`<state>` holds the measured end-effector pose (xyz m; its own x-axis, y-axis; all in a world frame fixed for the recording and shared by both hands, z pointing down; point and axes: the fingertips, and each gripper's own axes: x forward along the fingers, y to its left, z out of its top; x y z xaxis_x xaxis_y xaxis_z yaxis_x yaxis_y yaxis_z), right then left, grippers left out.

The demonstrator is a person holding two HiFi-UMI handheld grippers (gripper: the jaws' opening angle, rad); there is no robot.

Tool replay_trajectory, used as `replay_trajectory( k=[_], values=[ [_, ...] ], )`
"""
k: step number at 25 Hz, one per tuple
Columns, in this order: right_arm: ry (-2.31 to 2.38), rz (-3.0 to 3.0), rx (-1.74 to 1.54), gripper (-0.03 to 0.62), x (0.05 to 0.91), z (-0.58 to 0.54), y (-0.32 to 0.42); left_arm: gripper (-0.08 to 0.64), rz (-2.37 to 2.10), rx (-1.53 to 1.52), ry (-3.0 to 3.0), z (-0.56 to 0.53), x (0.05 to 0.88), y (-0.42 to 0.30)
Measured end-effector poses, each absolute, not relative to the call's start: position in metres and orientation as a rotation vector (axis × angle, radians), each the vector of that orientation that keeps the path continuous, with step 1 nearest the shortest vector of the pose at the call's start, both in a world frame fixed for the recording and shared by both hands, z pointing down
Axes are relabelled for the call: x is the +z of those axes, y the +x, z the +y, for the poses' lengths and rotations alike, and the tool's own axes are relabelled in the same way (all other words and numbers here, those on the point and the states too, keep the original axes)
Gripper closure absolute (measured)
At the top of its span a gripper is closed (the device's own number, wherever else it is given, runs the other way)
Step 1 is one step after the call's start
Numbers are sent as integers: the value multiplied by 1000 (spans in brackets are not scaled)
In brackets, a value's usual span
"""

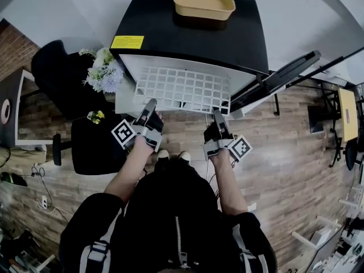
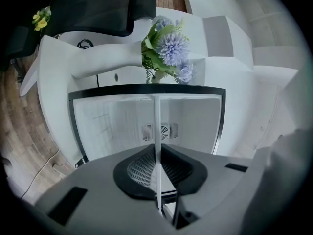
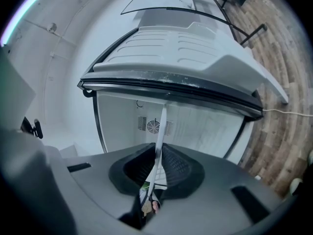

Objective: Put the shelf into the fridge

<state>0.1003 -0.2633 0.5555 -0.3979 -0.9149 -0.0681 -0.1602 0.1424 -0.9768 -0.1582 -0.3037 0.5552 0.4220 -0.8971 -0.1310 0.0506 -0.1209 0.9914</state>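
As left gripper point(image 1: 150, 103) and right gripper point(image 1: 217, 114) fingers clamp the shelf point(image 1: 182, 89), its far edge meets the open fridge point(image 1: 170, 33).

I wear a black zipped jacket point(image 1: 170, 209) with grey buckled straps point(image 1: 95, 252). My left gripper point(image 1: 150, 106) and right gripper point(image 1: 217, 117) are grey, with black textured pads point(image 2: 142, 168), each bearing a black-and-white marker cube point(image 1: 123, 133).

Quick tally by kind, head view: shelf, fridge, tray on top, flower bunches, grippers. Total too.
Shelf: 1
Fridge: 1
Tan tray: 1
Flower bunches: 2, pale bunch, yellow bunch
Grippers: 2, left gripper, right gripper
Total: 7
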Motion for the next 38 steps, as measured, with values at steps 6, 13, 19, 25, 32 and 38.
replay_trajectory(
  k=[6, 13, 19, 25, 32, 38],
  values=[
    [-1047, 1729, -1305, 563, 556, -253, 97, 515, -805, -969, 1466, -297, 557, -161],
    [-1017, 1713, -1310, 566, 554, -252, 98, 517, -790, -978, 1494, -296, 552, -160],
    [-987, 1697, -1290, 557, 550, -256, 98, 515, -768, -1016, 1506, -301, 548, -161],
    [-984, 1670, -1285, 558, 549, -266, 99, 515, -770, -1015, 1498, -310, 548, -158],
    [-995, 1658, -1271, 558, 548, -279, 101, 515, -770, -1020, 1498, -323, 546, -156],
    [-999, 1656, -1268, 558, 549, -288, 103, 515, -774, -1025, 1498, -332, 546, -156]
  ],
)
